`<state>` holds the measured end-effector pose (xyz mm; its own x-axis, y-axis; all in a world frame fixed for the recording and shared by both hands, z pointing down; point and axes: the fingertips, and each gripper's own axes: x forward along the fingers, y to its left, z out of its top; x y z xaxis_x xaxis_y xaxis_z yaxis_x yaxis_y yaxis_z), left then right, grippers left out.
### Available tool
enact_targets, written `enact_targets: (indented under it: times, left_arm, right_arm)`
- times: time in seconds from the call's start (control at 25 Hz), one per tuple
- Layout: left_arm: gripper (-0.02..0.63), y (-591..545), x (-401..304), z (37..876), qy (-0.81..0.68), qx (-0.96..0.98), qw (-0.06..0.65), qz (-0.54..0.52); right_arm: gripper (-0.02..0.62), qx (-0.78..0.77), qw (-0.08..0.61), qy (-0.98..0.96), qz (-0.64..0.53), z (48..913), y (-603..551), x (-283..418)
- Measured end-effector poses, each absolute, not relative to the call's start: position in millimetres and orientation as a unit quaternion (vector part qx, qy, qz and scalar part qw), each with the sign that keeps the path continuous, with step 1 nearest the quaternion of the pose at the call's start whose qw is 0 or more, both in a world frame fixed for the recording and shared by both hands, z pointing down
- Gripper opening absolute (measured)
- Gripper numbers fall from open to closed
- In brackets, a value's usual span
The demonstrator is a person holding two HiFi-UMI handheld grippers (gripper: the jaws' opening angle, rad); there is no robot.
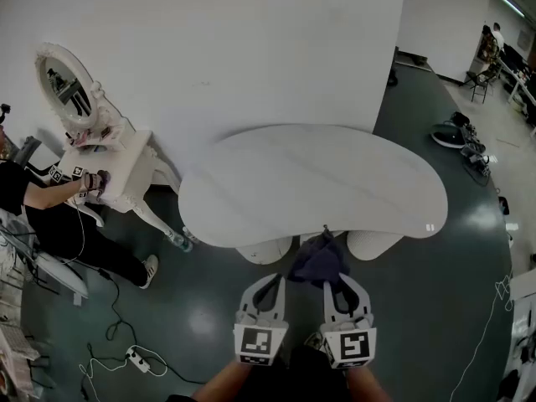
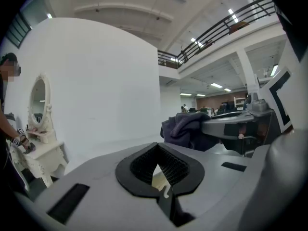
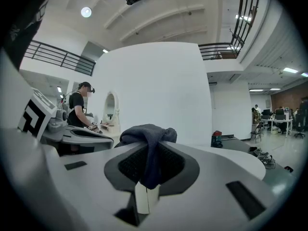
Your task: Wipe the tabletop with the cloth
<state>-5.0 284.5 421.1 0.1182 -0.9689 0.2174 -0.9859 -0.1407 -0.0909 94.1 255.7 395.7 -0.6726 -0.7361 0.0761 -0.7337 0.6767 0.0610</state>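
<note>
1 cloth point(image 3: 147, 134) clamped in right gripper point(image 3: 150, 165), table legs point(image 1: 266, 249) partly hidden

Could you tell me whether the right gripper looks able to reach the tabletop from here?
Probably yes: the right gripper, shut on the cloth, hangs just short of the tabletop, nothing between.

cloth point(image 1: 318, 262) before table point(image 1: 310, 187), vanity point(image 1: 117, 170) — far left

We see the person point(image 1: 50, 216) cut off at the left edge. In the head view the cloth point(image 1: 318, 260) hides the tips of the right gripper point(image 1: 340, 281).
</note>
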Motion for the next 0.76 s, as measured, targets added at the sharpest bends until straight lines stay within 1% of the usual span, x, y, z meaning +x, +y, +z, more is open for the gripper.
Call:
enact_targets:
  times: [0.4, 0.76]
  left_arm:
    - [0.006, 279, 46, 409, -0.641, 0.76, 0.003, 0.107]
    - [0.008, 271, 88, 415, -0.622, 0.776, -0.001, 0.104]
  right_arm:
    - [0.041, 0.429, 0.021, -0.903, -0.033, 387, 256, 147]
    - [0.041, 0.449, 0.009, -0.893, -0.029, 390, 254, 183]
